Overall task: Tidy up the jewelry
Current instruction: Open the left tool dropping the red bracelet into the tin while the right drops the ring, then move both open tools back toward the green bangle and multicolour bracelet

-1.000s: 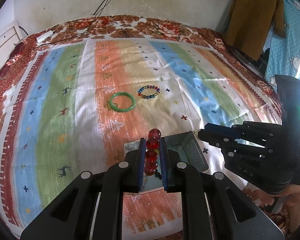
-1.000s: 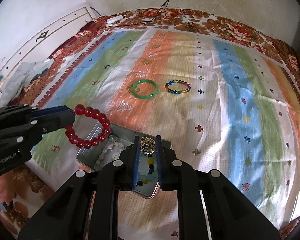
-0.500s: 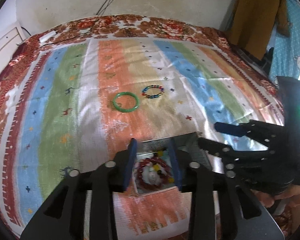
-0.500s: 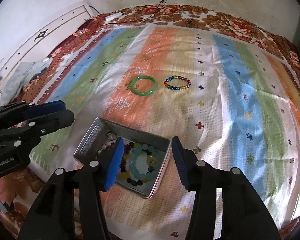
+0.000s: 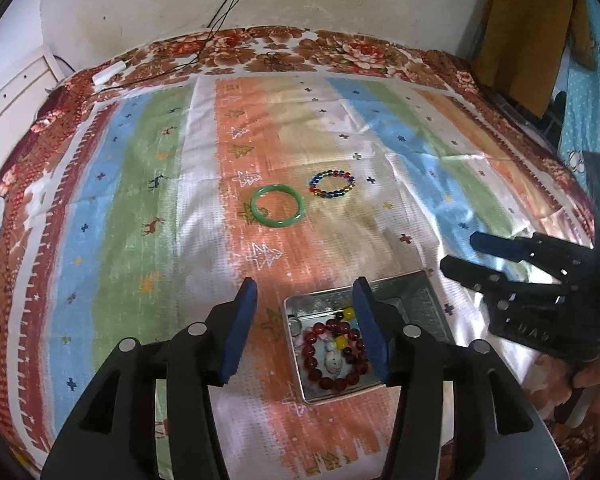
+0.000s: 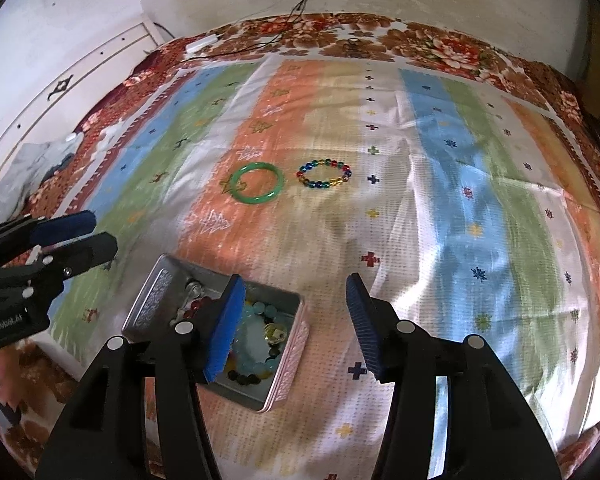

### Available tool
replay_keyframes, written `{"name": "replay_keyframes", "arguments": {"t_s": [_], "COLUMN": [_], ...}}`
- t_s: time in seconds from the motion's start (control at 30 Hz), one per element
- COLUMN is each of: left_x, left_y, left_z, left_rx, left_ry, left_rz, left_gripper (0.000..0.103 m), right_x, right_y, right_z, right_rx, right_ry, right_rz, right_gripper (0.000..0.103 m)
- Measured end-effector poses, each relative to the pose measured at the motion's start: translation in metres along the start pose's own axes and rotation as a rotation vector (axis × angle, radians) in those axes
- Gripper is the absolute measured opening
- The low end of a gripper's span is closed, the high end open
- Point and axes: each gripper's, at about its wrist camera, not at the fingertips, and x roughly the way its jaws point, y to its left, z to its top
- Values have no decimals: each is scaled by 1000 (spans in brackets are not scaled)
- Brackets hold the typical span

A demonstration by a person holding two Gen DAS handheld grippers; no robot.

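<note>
- Left wrist view: a red bead bracelet [image 5: 335, 354] lies in the metal tin [image 5: 428, 308] on the striped bedspread [image 5: 132, 220]; a green bangle [image 5: 276, 205] and a multicoloured bead bracelet [image 5: 332, 185] lie side by side farther off. The left gripper [image 5: 306, 330] tilts down, jaws opening, empty.
- Right wrist view: the right gripper [image 6: 296, 320] hangs beside the tin [image 6: 156, 300], jaws released, nothing between.
</note>
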Motion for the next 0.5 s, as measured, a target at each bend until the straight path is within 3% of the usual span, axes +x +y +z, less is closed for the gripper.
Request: {"name": "replay_keyframes", "arguments": {"t_s": [0.5], "left_x": [28], "left_y": [15], "left_z": [28], "left_rx": [2], "left_ry": [33], "left_rz": [31], "left_gripper": [60], "right_x": [22], "right_y": [-14], "right_z": [24], "right_rx": [3], "right_ry": [-3], "right_rz": [-40], "right_gripper": [52]}}
